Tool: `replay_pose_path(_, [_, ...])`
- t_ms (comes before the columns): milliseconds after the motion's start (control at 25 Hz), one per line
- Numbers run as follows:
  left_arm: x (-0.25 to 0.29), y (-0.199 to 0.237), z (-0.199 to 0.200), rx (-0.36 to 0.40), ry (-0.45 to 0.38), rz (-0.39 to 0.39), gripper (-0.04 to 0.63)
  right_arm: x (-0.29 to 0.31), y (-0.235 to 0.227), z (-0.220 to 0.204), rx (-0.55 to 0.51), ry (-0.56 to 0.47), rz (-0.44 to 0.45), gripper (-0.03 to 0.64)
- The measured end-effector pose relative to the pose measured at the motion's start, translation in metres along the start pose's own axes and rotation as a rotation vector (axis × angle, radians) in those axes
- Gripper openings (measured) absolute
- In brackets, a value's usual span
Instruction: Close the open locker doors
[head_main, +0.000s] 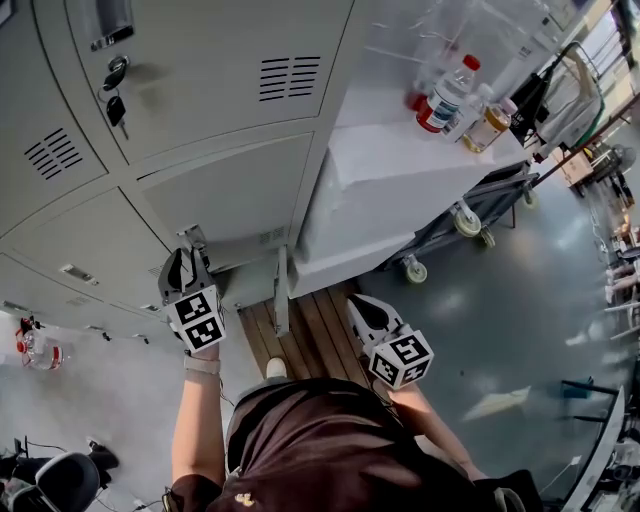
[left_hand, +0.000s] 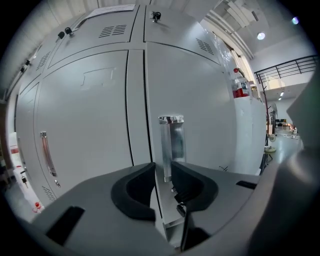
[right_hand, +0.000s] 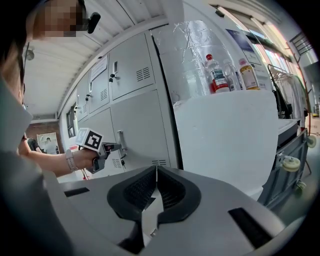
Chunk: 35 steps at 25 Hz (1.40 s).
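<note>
My left gripper (head_main: 187, 260) reaches a grey locker door (left_hand: 195, 115) in the bottom row. Its jaws are closed on the door's upright chrome handle (left_hand: 171, 140), whose lower end sits between the pads. The left gripper view shows that door lying almost in line with its neighbour (left_hand: 85, 125); I cannot tell whether it is fully flush. In the right gripper view the left gripper (right_hand: 114, 147) is on the same handle (right_hand: 120, 140). My right gripper (head_main: 362, 308) hangs shut in the air to the right, with nothing between its pads (right_hand: 156, 172).
A white wrapped block (head_main: 400, 190) stands against the lockers' right end, with bottles (head_main: 445, 95) on top. A grey trolley on casters (head_main: 468, 222) is behind it. Keys (head_main: 115, 88) hang from an upper locker. Wooden slats (head_main: 310, 335) lie underfoot.
</note>
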<state>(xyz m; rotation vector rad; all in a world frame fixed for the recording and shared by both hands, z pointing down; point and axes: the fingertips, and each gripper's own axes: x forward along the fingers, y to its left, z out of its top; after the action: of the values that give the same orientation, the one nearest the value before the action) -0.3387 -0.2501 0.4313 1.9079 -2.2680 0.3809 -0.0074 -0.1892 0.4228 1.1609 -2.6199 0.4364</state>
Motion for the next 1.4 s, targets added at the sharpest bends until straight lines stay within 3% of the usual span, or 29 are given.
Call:
replay_pose_path(280, [0.013, 0.005, 0.002, 0.004, 0.022, 0.021, 0.117, 0.0, -0.008, 0.002, 0.013, -0.009, -0.021, 0.034])
replay_pose_path(560, [0.014, 0.01, -0.003, -0.04, 0.036, 0.046, 0.117, -0.013, -0.02, -0.001, 0.038, -0.017, -0.05, 0.034])
replay_pose_path(840, [-0.005, -0.011, -0.023, -0.043, 0.073, 0.046, 0.123, -0.04, -0.031, -0.014, 0.065, -0.003, -0.082, 0.034])
replay_pose_path(1000, [-0.018, -0.042, -0.042, -0.031, 0.107, -0.012, 0.123, -0.063, -0.036, -0.025, 0.074, 0.008, -0.093, 0.034])
replay_pose_path(1400, [-0.048, -0.155, -0.114, 0.049, 0.27, -0.287, 0.149, -0.117, -0.043, -0.073, 0.131, 0.081, -0.147, 0.034])
